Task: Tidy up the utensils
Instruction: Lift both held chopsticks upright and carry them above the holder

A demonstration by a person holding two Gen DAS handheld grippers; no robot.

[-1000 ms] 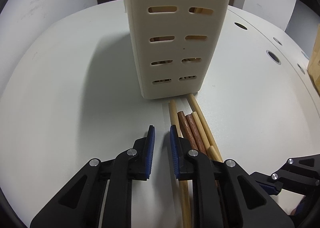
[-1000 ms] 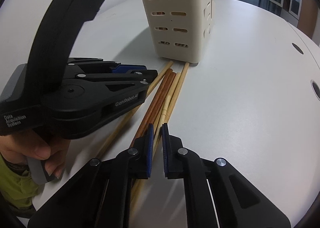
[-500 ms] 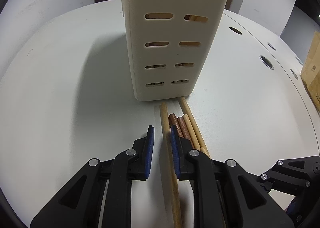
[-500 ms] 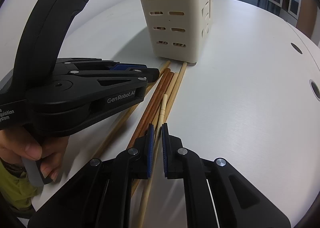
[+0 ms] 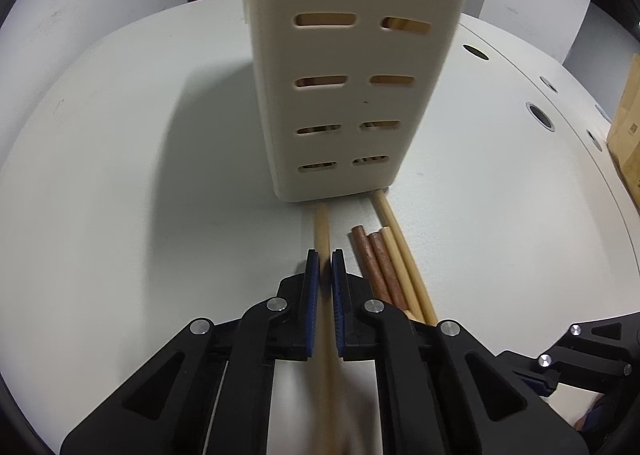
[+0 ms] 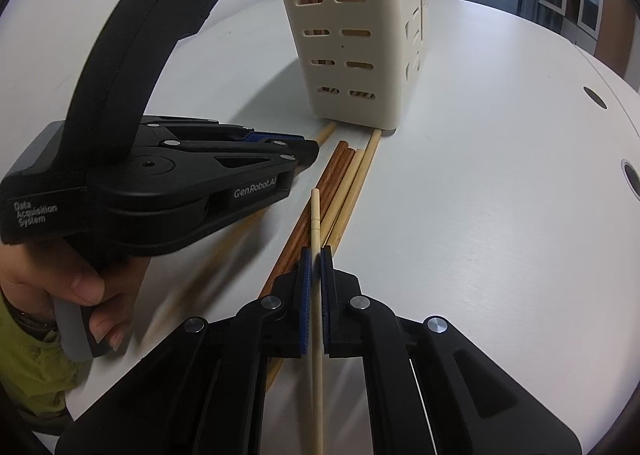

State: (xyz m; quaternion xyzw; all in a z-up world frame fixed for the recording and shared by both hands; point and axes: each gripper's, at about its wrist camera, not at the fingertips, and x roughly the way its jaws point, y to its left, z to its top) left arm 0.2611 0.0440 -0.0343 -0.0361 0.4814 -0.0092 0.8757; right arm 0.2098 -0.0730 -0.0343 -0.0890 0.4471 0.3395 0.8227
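Observation:
A cream slotted utensil holder (image 5: 352, 67) stands on the white table (image 5: 120, 175); it also shows in the right wrist view (image 6: 352, 39). Several chopsticks lie in front of it: brown ones (image 5: 376, 259) and light bamboo ones (image 5: 404, 267). My left gripper (image 5: 325, 255) is shut on a light bamboo chopstick (image 5: 322, 229) whose tip reaches the holder's base. My right gripper (image 6: 316, 253) is shut on a pale chopstick (image 6: 315, 215), raised above the brown chopsticks (image 6: 320, 191). The left gripper (image 6: 308, 153) sits to the left in the right wrist view.
Round holes (image 5: 540, 115) dot the table at the right, also seen in the right wrist view (image 6: 634, 177). A cardboard box (image 5: 628, 127) stands at the right edge. The person's hand (image 6: 80, 287) holds the left gripper's handle.
Both grippers have closed: the left onto the leftmost bamboo chopstick, the right onto a pale chopstick and lifted its tip off the pile. The left gripper shifted right and slightly forward.

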